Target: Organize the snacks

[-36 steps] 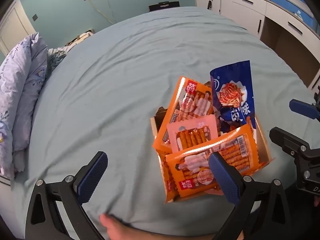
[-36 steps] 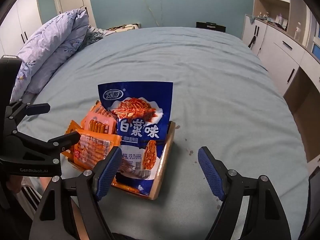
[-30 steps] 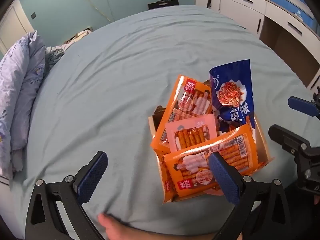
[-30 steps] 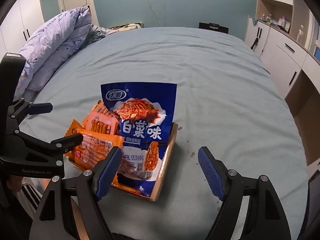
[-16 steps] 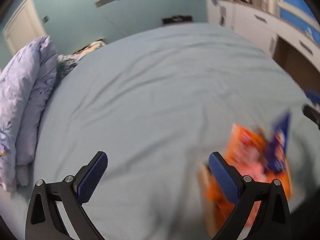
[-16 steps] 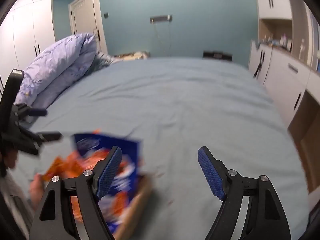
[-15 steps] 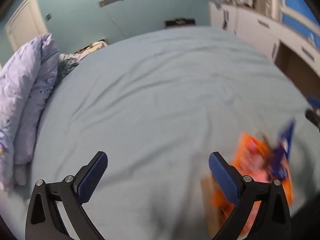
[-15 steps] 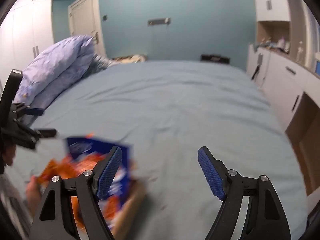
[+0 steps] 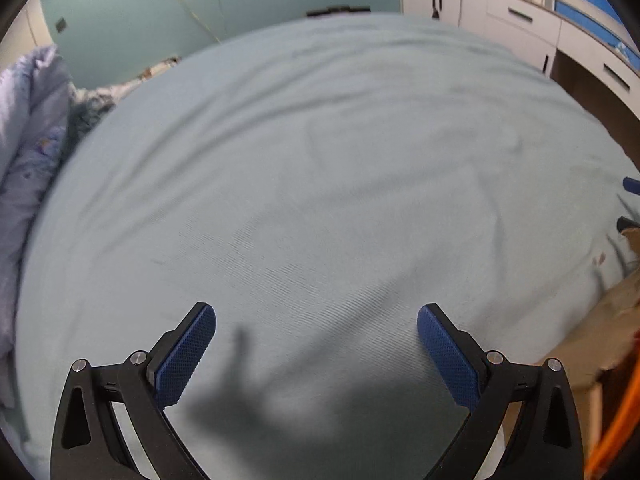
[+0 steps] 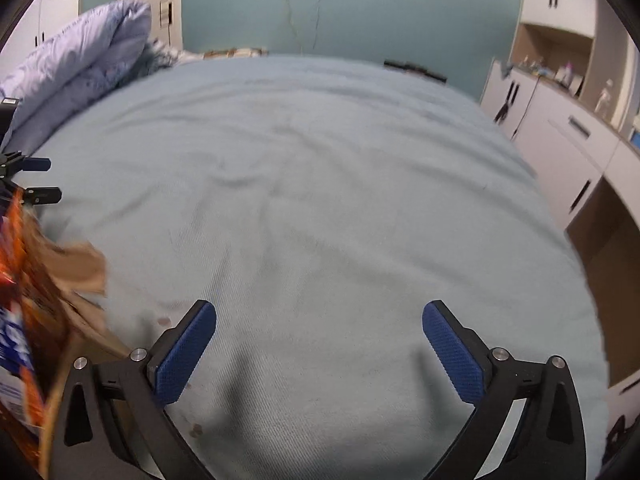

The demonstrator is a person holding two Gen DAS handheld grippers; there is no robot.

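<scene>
Blurring at frame edges — cardboard box (image 10: 86,276), snack packets (image 10: 16,320) cut off.

dim, even light | tool shadow on bedsheet (image 9: 320,200) | snack box (image 10: 36,312) motion-blurred, perhaps | fisheye-bent edges

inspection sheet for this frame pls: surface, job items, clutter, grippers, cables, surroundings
Surface: light blue bedsheet, wrinkled, small stains near the box.
Job's things: cardboard box of snack packets, blurred, at frame edges.
Clutter: nothing seen.
Grippers: left gripper open, holds nothing; right gripper open, holds nothing.
Cables: cord hanging from a wall fixture.
Surroundings: rolled duvet, white cabinets, teal wall.
</scene>
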